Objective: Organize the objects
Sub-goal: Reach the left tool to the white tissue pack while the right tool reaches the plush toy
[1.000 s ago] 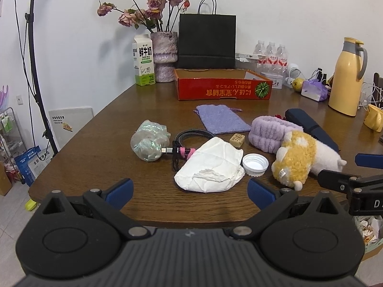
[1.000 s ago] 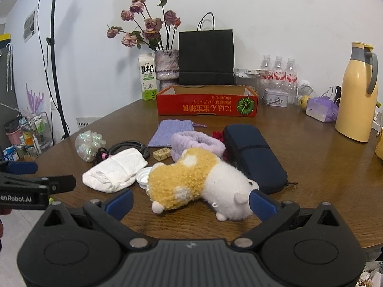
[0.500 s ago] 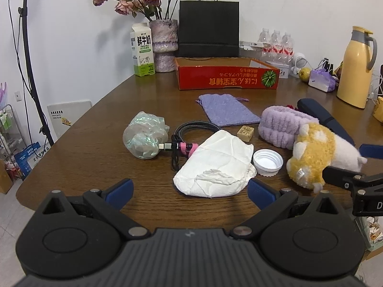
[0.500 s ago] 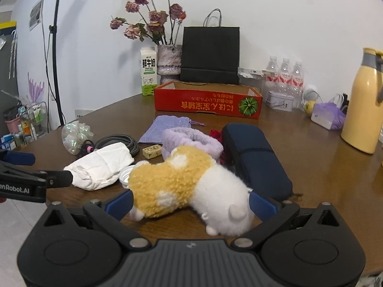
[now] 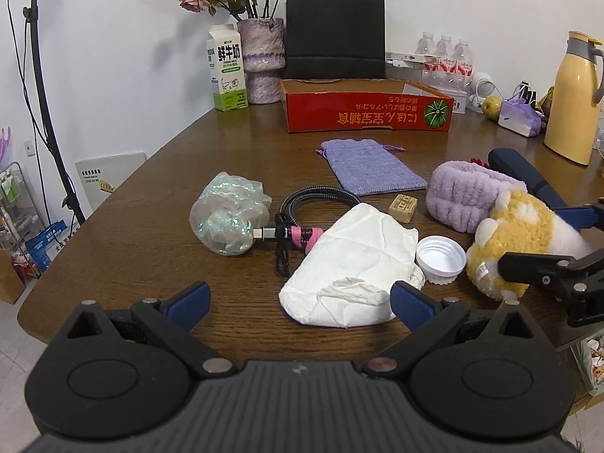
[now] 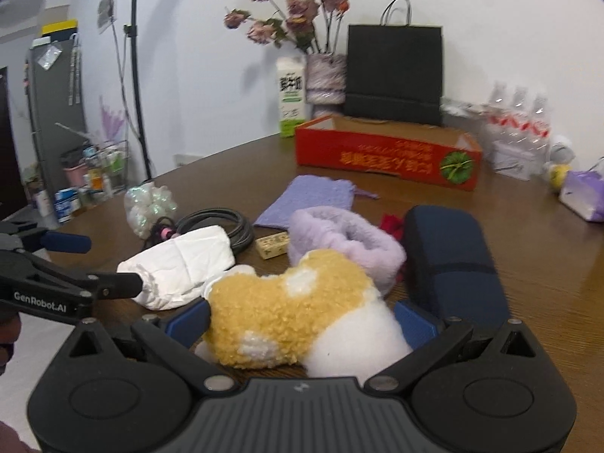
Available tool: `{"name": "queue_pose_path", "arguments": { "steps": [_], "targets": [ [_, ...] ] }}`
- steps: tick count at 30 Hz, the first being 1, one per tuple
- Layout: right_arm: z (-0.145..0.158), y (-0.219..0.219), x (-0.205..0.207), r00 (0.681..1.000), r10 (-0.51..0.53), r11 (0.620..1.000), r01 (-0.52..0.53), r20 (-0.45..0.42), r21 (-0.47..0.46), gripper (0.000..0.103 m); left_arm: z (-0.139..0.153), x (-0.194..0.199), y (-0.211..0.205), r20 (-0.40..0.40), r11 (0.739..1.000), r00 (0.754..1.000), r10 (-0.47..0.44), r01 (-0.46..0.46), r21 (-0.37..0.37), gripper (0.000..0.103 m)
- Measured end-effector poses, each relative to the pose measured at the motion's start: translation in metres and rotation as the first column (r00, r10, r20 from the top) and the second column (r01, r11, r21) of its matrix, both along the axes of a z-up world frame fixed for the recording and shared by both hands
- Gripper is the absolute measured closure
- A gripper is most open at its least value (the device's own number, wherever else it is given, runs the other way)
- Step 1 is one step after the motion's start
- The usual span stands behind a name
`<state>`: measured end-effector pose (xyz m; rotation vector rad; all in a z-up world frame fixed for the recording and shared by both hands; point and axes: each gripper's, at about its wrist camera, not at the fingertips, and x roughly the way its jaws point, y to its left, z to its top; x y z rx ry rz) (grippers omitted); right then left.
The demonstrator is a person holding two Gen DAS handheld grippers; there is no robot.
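Note:
A yellow and white plush toy (image 6: 294, 309) lies on the brown table (image 5: 151, 196) near its front edge. My right gripper (image 6: 302, 321) is open and straddles the plush, one blue pad on each side; whether the pads touch it is unclear. In the left wrist view the right gripper (image 5: 555, 239) reaches around the plush (image 5: 521, 234). My left gripper (image 5: 298, 302) is open and empty, just short of a crumpled white cloth (image 5: 355, 264). A red cardboard box (image 5: 366, 109) stands open at the back.
Around the cloth lie a white cap (image 5: 439, 258), a coiled black cable (image 5: 317, 200), an iridescent plastic bundle (image 5: 226, 219), a small wooden block (image 5: 403, 207), a purple pouch (image 5: 370, 170), a purple headband (image 6: 339, 238) and a navy case (image 6: 449, 264). A milk carton (image 5: 226, 71), vase, black bag and yellow jug (image 5: 573, 98) line the back.
Both grippers have moved forward over the table. The right one has closed in until the plush sits between its open fingers. The left one has come nearer the white cloth.

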<state>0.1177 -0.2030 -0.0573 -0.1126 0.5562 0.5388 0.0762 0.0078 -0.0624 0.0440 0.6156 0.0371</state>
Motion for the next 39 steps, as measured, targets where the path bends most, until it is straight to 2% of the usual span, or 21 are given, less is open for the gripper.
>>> {"name": "queue_pose_path", "arguments": {
  "steps": [5,19,25,27,31,32,33,34,38,39],
  "targets": [
    [-0.010,0.001,0.013,0.997,0.039,0.999,-0.037,-0.063,0.034,0.000,-0.002,0.004,-0.001,-0.004,1.000,1.000,-0.016,0.016,0.012,0.000],
    [-0.013,-0.002,0.004,0.999,0.026,0.999,-0.024,-0.043,0.041,0.002,-0.014,0.032,-0.016,-0.063,0.985,0.986,-0.155,0.160,0.070,0.000],
    [-0.014,-0.002,0.003,0.999,0.015,0.999,-0.012,-0.047,0.046,0.002,-0.016,0.042,-0.013,-0.089,0.982,0.978,-0.188,0.189,0.011,0.000],
    [-0.014,0.000,0.004,0.999,0.014,0.999,-0.011,-0.050,0.045,0.002,-0.017,0.045,-0.007,-0.102,0.983,0.978,-0.184,0.181,-0.038,0.000],
    [-0.015,0.000,0.001,0.999,0.009,0.999,-0.008,-0.037,0.044,0.003,-0.018,0.042,-0.007,-0.093,0.982,0.978,-0.186,0.183,-0.042,0.001],
    [-0.015,-0.001,0.000,0.999,0.007,0.999,-0.006,-0.033,0.046,0.003,-0.017,0.040,-0.007,-0.086,0.982,0.979,-0.187,0.184,-0.043,0.006],
    [-0.015,-0.001,-0.001,1.000,0.005,0.999,-0.004,-0.030,0.047,0.003,-0.017,0.038,-0.008,-0.077,0.982,0.980,-0.186,0.183,-0.042,0.016],
    [-0.015,-0.001,-0.001,1.000,0.004,0.999,-0.002,-0.027,0.047,0.003,-0.016,0.035,-0.008,-0.065,0.981,0.980,-0.189,0.187,-0.045,0.022],
    [-0.016,0.000,-0.003,1.000,-0.003,0.999,0.004,-0.020,0.048,0.004,-0.014,0.029,-0.009,-0.041,0.980,0.980,-0.195,0.192,-0.058,0.034],
    [-0.016,0.000,-0.003,1.000,-0.003,0.999,0.004,-0.018,0.048,0.004,-0.014,0.028,-0.008,-0.035,0.979,0.980,-0.197,0.194,-0.066,0.041]
  ]
}}
